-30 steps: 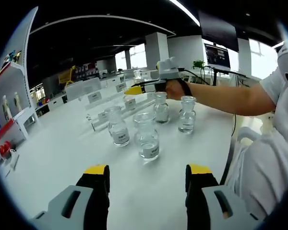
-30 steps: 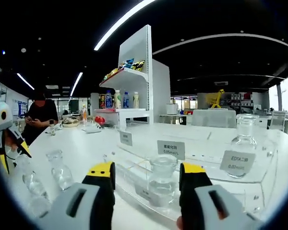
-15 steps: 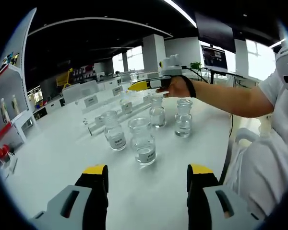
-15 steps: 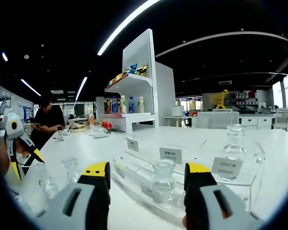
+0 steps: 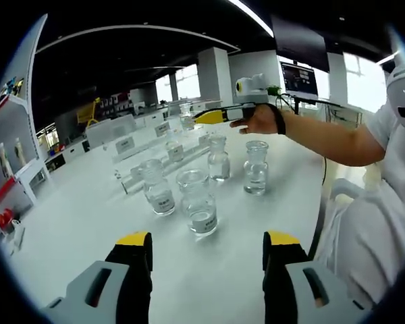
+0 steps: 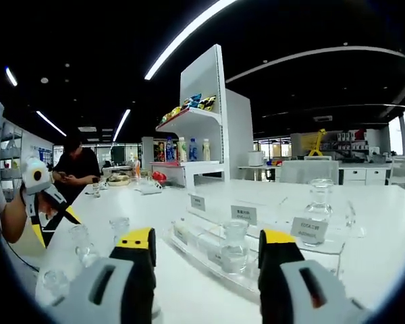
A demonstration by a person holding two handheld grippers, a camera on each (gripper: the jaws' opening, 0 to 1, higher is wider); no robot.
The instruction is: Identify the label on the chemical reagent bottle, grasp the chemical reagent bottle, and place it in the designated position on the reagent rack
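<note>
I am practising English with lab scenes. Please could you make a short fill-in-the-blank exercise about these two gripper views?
1. In the left gripper view, ____ glass reagent bottles stand loose on the white table.
2. The left gripper has its jaws ____.
3. In the right gripper view, one bottle stands inside the clear ____.
4. The right gripper holds ____.

Missing words: four; open; rack; nothing

left: near bottles (image 5: 197, 202) | right: faces rack (image 6: 256, 236) | shared: table (image 5: 74, 223)

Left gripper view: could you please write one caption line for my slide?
Open left gripper faces four labelled glass bottles on the white table; the right gripper reaches toward the reagent rack.
</note>
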